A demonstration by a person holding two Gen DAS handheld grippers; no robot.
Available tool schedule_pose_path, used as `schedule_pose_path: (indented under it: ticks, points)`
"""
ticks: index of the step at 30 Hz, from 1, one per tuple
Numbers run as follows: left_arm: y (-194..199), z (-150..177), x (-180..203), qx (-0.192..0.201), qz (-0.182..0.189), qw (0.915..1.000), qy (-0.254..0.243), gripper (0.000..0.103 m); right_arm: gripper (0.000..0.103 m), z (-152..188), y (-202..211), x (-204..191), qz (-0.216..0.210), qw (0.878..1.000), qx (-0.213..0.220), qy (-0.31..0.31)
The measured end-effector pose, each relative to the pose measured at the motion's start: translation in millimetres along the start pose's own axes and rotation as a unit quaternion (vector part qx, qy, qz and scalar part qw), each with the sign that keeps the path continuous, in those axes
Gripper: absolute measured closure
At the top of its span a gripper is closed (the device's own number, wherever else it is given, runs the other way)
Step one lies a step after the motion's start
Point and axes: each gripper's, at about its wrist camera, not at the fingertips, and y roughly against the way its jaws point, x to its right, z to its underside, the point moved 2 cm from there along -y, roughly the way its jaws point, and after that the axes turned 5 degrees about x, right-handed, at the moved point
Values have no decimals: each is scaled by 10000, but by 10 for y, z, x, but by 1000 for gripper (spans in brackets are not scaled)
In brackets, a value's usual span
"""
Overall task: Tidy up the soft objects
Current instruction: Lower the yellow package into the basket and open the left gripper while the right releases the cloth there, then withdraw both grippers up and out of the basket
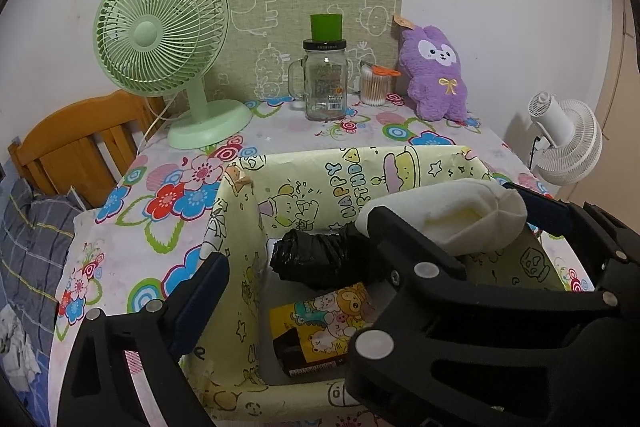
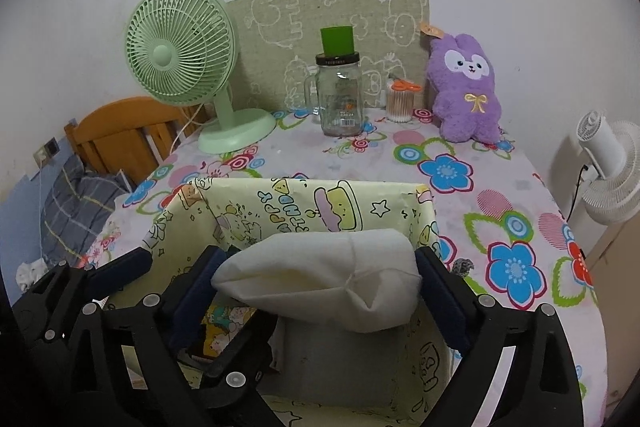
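A yellow "Happy Birthday" paper-lined box (image 1: 320, 163) (image 2: 304, 199) stands on the floral table. Inside it lie a black crumpled bag (image 1: 316, 259) and a yellow cartoon packet (image 1: 320, 327) (image 2: 224, 323). My right gripper (image 2: 320, 275) is shut on a white soft pouch (image 2: 320, 279) and holds it over the box's right half; the pouch also shows in the left wrist view (image 1: 452, 215). My left gripper (image 1: 304, 267) is open and empty over the box's left side. A purple plush rabbit (image 1: 436, 71) (image 2: 466, 87) leans against the back wall.
A green desk fan (image 1: 160, 39) (image 2: 188, 59) stands back left. A glass jar with green cap (image 1: 324, 79) (image 2: 340, 95) and a cotton swab tub (image 1: 374, 85) (image 2: 400, 103) stand mid-back. A wooden chair (image 1: 76, 147) is left, a white fan (image 1: 568, 143) right.
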Motion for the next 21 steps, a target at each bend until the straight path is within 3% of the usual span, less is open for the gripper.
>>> schedule_pose_path:
  ticks: [21]
  points:
    - [346,7,90,274,35,9996,-45,5,3,-23,387,-10,235,9993,274,113]
